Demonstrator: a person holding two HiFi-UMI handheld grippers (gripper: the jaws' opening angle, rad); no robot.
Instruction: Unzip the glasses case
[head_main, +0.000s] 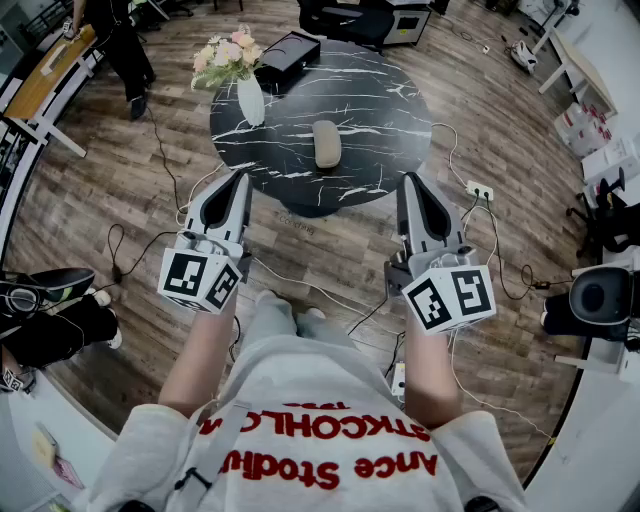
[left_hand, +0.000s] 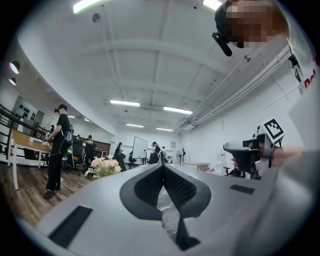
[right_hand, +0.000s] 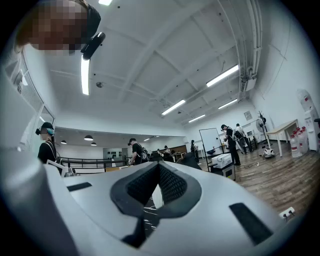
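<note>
Left gripper (head_main: 240, 181) and right gripper (head_main: 411, 181) are hovering clenched and empty, likely needing to open before reaching the glasses case (head_main: 326, 143).

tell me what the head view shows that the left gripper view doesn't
Only the head view: the grey oblong glasses case lying on the round black marble table, untouched. Only the left gripper view: white ceiling light strips and a standing whiteboard. Both: the pink flower bouquet and the shut right gripper.
</note>
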